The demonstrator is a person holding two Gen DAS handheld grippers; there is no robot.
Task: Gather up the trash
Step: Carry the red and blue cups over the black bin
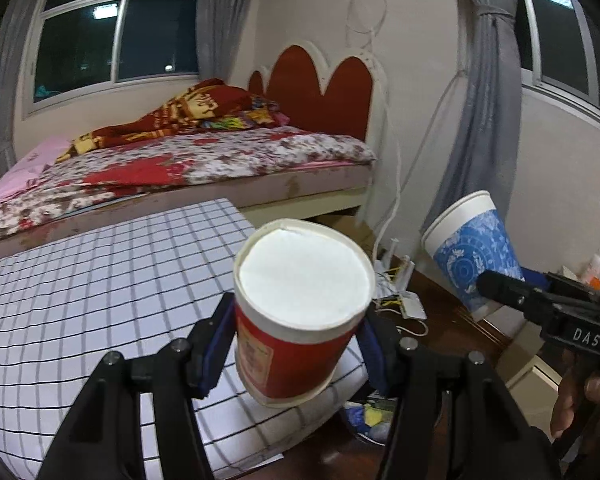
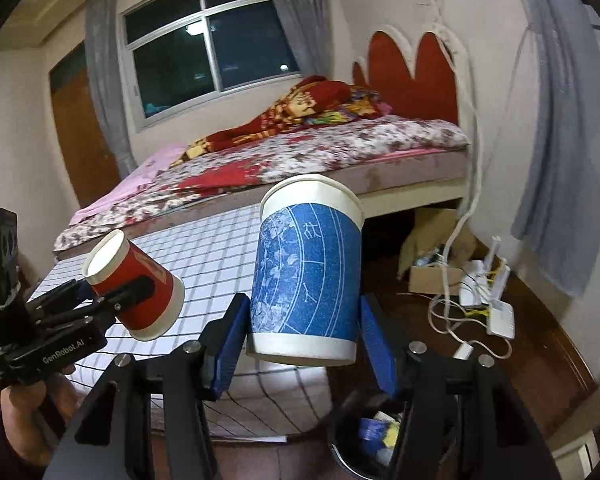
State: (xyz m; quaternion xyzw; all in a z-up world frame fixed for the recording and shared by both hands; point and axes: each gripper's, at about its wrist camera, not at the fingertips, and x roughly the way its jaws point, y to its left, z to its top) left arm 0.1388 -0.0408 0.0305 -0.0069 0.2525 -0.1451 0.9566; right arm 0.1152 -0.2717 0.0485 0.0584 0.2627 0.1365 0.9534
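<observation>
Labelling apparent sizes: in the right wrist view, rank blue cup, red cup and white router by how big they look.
1. blue cup, nearest the camera, so inflated.
2. red cup.
3. white router, smallest.

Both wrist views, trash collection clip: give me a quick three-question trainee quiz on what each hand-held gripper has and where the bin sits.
1. True or false: the left hand-held gripper is closed on the red paper cup.
2. Which cup is between the fingers of the right hand-held gripper? A) red cup B) blue patterned cup C) no cup
3. Fill in: in the right wrist view, the dark trash bin with scraps inside lies ______ the blue cup, at the frame's bottom edge.

Key: 1 true; 2 B; 3 below
</observation>
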